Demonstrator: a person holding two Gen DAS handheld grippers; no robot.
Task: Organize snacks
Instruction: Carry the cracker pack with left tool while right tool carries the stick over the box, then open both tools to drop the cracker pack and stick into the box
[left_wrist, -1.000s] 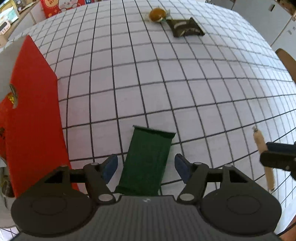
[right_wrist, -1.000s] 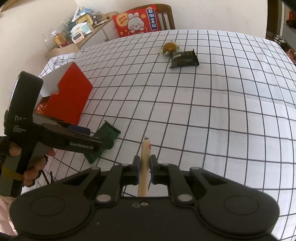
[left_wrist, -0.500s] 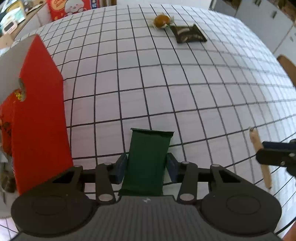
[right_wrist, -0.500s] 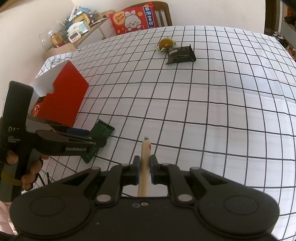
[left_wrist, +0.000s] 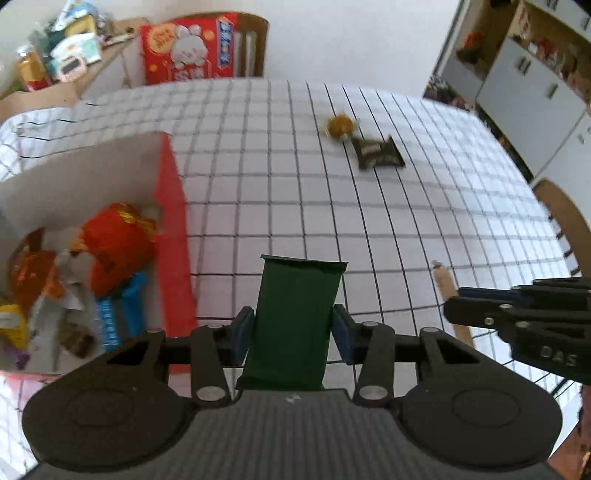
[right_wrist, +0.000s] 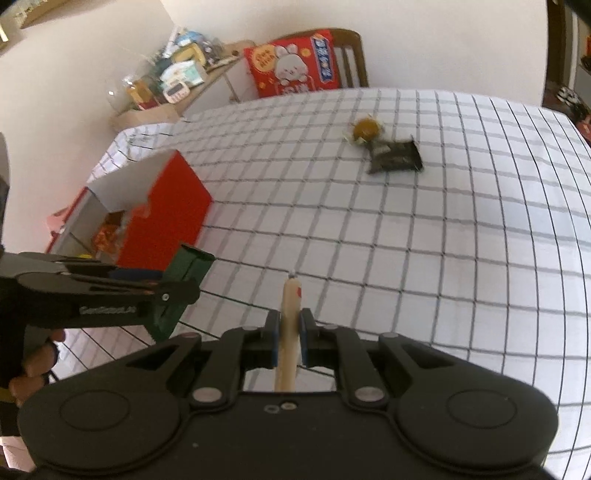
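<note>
over the checked tablecloth (left_wrist: 406, 206), left gripper (left_wrist: 291, 328) clamps a green packet (left_wrist: 295, 314) beside the red box (left_wrist: 173, 236), right gripper (right_wrist: 289, 339) pinches a tan stick (right_wrist: 289, 325)

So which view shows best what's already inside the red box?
The left wrist view: it looks down into the red box, showing wrapped snacks piled inside. The right wrist view sees the box from the side, with only a sliver of wrappers past its white flap.
</note>
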